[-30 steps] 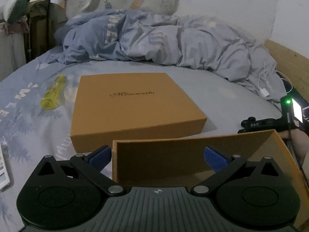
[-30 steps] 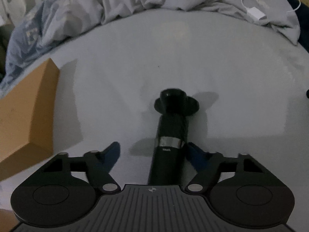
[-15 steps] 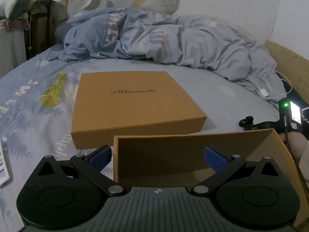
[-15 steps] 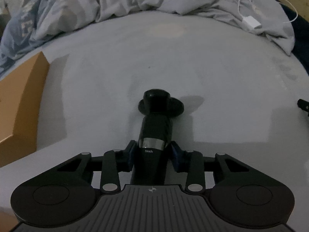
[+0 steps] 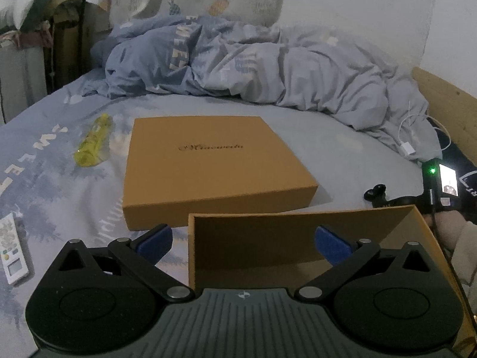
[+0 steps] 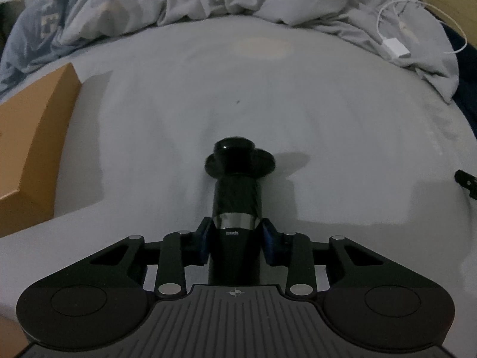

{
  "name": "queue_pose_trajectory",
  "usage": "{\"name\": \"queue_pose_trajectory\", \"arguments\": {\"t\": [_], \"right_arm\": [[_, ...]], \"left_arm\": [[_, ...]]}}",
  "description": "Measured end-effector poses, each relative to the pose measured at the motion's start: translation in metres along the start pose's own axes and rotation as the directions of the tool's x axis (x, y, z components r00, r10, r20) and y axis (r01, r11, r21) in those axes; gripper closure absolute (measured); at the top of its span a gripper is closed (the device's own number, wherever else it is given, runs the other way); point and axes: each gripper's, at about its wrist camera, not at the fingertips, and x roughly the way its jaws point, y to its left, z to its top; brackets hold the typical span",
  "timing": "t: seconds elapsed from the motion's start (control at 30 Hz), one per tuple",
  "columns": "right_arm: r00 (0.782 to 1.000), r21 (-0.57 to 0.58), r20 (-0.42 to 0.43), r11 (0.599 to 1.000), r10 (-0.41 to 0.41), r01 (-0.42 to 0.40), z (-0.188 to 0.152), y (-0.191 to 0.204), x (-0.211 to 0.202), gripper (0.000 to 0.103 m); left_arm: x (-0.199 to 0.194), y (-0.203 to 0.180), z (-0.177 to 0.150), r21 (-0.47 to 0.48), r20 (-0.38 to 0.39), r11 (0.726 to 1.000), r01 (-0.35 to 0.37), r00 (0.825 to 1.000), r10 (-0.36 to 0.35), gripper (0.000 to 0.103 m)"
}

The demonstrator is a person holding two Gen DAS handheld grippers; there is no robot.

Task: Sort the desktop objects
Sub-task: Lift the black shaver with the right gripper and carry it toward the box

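My right gripper (image 6: 237, 238) is shut on a black cylindrical device (image 6: 237, 197) with a silver ring and a round knobbed head, which lies on the grey bedsheet. In the left wrist view the same device (image 5: 377, 192) shows at the far right. My left gripper (image 5: 244, 240) is open over an open brown cardboard box (image 5: 298, 229); one finger is outside the box's left wall and the other is inside. A closed brown box lid (image 5: 214, 167) lies just beyond. A yellow see-through bottle (image 5: 92, 141) and a white remote control (image 5: 12, 252) lie to the left.
A crumpled grey-blue duvet (image 5: 238, 68) fills the back of the bed. A white charger and cable (image 6: 396, 47) lie at the back right by the wooden bed frame (image 5: 447, 104). A person's hand (image 5: 450, 229) shows at the right. A small black part (image 6: 466, 183) sits at the right edge.
My right gripper's fingers closed around the black device, which lay between them while they were open a second ago. The left gripper stayed open over the box, its view tilting up slightly.
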Motion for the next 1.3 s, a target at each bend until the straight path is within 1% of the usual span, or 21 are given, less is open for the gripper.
{"name": "queue_pose_trajectory", "arguments": {"t": [0.1, 0.3, 0.43, 0.57, 0.77, 1.03, 1.3], "right_arm": [[1.0, -0.004, 0.013, 1.0, 0.011, -0.011, -0.008, 0.0, -0.007, 0.066], [1.0, 0.036, 0.017, 0.999, 0.008, -0.008, -0.02, -0.011, -0.022, 0.066], [0.998, 0.072, 0.058, 0.997, 0.026, -0.03, -0.024, -0.021, -0.043, 0.066], [0.993, 0.082, 0.107, 0.995, 0.043, -0.052, -0.025, -0.029, -0.066, 0.066], [0.982, 0.084, 0.179, 0.994, 0.058, -0.074, -0.023, -0.04, -0.102, 0.066], [0.961, 0.052, 0.262, 0.994, 0.083, -0.1, -0.021, -0.045, -0.152, 0.066], [0.944, -0.003, 0.306, 0.991, 0.126, -0.131, -0.026, -0.043, -0.202, 0.066]], "left_arm": [[-0.006, -0.002, 0.002, 0.004, 0.012, 1.0, -0.006, 1.0, 0.006, 0.0], [-0.022, -0.011, 0.004, 0.018, 0.033, 1.0, 0.004, 0.999, -0.004, 0.0], [-0.034, -0.018, 0.004, 0.033, 0.052, 0.999, 0.006, 0.999, -0.008, 0.0], [-0.045, -0.023, 0.003, 0.042, 0.068, 0.999, 0.008, 0.998, -0.011, 0.0], [-0.061, -0.035, 0.0, 0.059, 0.09, 0.998, 0.02, 0.996, -0.025, 0.0], [-0.082, -0.042, -0.004, 0.064, 0.122, 0.997, 0.03, 0.992, -0.038, 0.0], [-0.104, -0.046, -0.011, 0.066, 0.158, 0.997, 0.036, 0.986, -0.046, 0.0]]}}
